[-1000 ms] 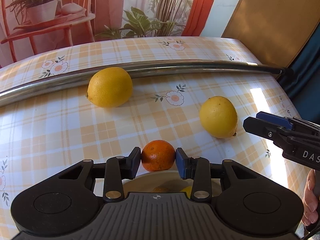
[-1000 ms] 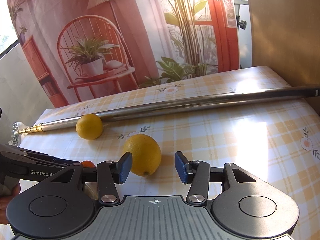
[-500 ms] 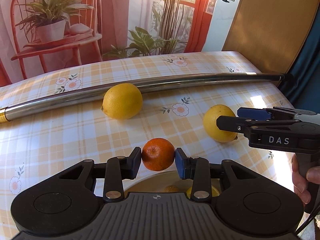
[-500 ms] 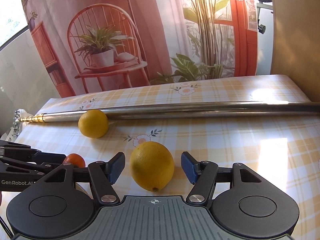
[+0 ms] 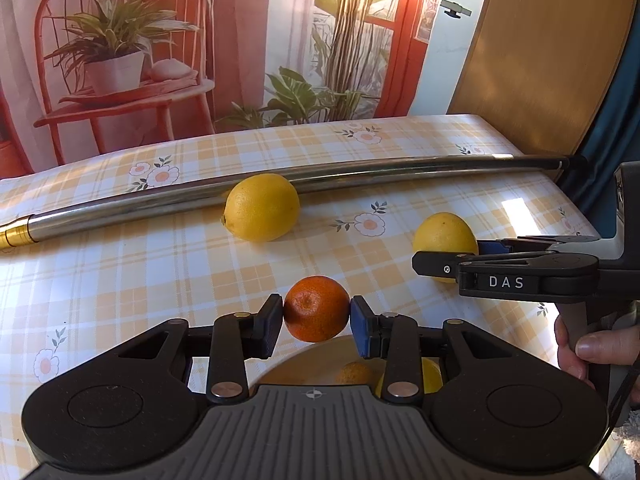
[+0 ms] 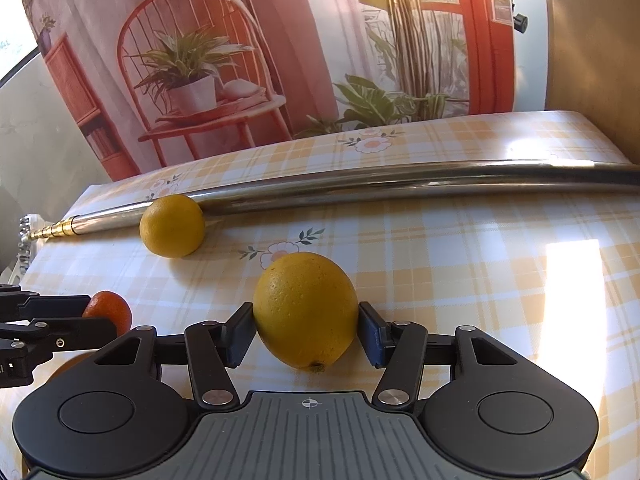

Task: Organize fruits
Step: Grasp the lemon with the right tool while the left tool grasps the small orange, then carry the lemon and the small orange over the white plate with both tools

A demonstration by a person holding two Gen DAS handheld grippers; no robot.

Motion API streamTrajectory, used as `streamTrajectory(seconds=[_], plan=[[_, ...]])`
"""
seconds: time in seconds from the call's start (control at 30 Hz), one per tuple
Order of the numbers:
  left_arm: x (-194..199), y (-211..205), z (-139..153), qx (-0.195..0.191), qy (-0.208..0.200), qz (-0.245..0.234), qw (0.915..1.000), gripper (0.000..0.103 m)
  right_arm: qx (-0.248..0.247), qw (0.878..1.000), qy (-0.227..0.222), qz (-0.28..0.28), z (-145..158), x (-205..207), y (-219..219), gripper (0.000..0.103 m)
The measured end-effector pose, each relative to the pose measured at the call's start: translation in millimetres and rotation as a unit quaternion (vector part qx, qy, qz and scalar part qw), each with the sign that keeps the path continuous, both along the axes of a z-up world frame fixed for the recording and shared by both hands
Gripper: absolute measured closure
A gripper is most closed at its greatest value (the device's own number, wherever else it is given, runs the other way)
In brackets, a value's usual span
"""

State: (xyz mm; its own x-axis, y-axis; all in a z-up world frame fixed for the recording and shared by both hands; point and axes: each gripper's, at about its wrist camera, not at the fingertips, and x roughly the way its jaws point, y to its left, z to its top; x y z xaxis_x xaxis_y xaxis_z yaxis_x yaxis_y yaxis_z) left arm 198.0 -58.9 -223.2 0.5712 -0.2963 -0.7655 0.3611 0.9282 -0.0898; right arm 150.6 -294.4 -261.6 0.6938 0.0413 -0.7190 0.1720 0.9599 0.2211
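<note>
My left gripper (image 5: 317, 316) grips the small orange (image 5: 317, 309) and holds it directly above the plate (image 5: 296, 372), the landmark for all that follows, so the drop axis runs straight down; two fruits already lie in the plate, though the gripper body hides most of them. To the right of the plate, my right gripper (image 6: 307, 330) brackets the near lemon (image 6: 306, 308), its pads apparently touching the rind, with the lemon's long axis running from stem nub at the camera end away toward the metal pole (image 6: 400, 186). The orange is glossy and dimpled; the far lemon (image 5: 262, 207) rests beyond the plate, against the pole.
</note>
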Motion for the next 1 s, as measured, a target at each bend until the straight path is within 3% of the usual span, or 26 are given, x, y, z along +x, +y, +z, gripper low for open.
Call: streamTrajectory(seconds=[0.2,0.5,1.0], plan=[[-8,1,4,0.002,-0.01,-0.003,0.9999,0.064,-0.015,1.0,0.0,-0.005,3,-8,6,0.053],[-25,8,13,-0.002,-0.021,-0.003,0.9998,0.064,0.025,0.999,-0.034,-0.023,22,-40,10,0.053],[-72,28,38,-0.012,-0.051,0.009,0.9986,0.064,-0.001,0.998,-0.068,-0.002,61,-85,44,0.053]])
